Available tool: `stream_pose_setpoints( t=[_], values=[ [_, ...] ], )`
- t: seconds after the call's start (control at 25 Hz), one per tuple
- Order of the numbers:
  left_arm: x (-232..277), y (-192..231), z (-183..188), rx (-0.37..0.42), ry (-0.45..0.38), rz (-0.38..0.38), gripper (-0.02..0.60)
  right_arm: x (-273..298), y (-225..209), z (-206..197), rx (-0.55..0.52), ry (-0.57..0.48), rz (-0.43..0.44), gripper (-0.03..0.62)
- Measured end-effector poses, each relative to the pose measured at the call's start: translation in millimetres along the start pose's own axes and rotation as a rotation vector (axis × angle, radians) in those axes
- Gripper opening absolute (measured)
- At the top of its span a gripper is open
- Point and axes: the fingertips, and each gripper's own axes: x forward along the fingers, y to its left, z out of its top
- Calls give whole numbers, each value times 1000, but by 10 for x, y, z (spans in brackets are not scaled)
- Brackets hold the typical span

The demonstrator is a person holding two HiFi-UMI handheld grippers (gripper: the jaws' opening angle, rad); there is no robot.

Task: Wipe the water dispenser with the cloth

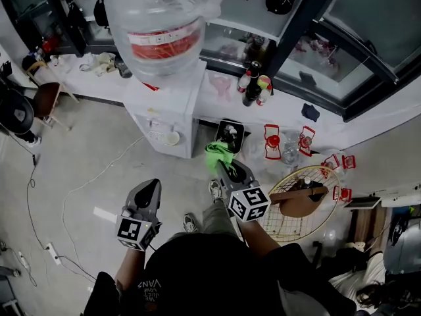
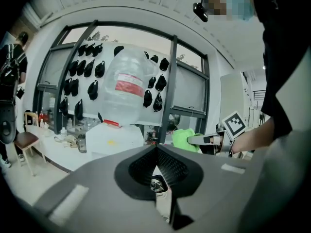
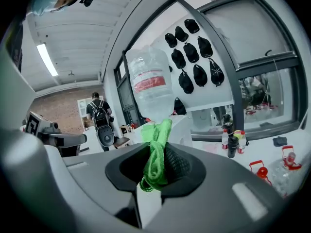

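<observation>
- Green cloth [image 1: 219, 152], head view: bunched at the tip of the right gripper [image 1: 223, 166], short of the white water dispenser [image 1: 166, 114]. Wiping has not yet begun, I judge, so the next move calls for a reach forward to its front.
- Left gripper view: the left gripper [image 2: 156, 152] has its jaws together on nothing, well apart from the dispenser.
- Right gripper view: the jaws clamp the cloth. Its long axis runs out along them, free end pointing toward the dispenser.

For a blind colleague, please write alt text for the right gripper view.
The right gripper holds a bunched green cloth in its shut jaws, pointed toward a white water dispenser topped by a clear bottle. Black caps hang on the window.
</observation>
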Motion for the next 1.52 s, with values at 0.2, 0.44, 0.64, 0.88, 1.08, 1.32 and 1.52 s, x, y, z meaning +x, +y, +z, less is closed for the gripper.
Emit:
stream_pose_setpoints(
  t=[0.2, 0.44, 0.64, 0.88, 1.08, 1.32, 1.52],
  values=[
    [311, 1, 2, -35, 49, 42, 2, 425, -243, -40, -33, 26, 48, 86],
    [779, 92, 48, -40, 43, 118, 2, 1009, -478, -36, -79, 40, 134, 86],
    [1104, 141, -37, -48, 61, 168, 2, 1456, -584, -101, -84, 41, 224, 86],
    [1410, 138, -210, -55, 126, 179, 2, 1903, -635, -333, -60, 68, 298, 86],
    [1619, 141, -334, -85, 170, 182, 2, 2224, -786, -311, -58, 66, 303, 86],
    [1829, 141, -380, -100, 190, 182, 2, 2623, -1156, -158, -89, 40, 267, 84],
    [1920, 157, -404, -109, 199, 195, 2, 3007, -1522, -13, -111, 22, 206, 84]
  ],
)
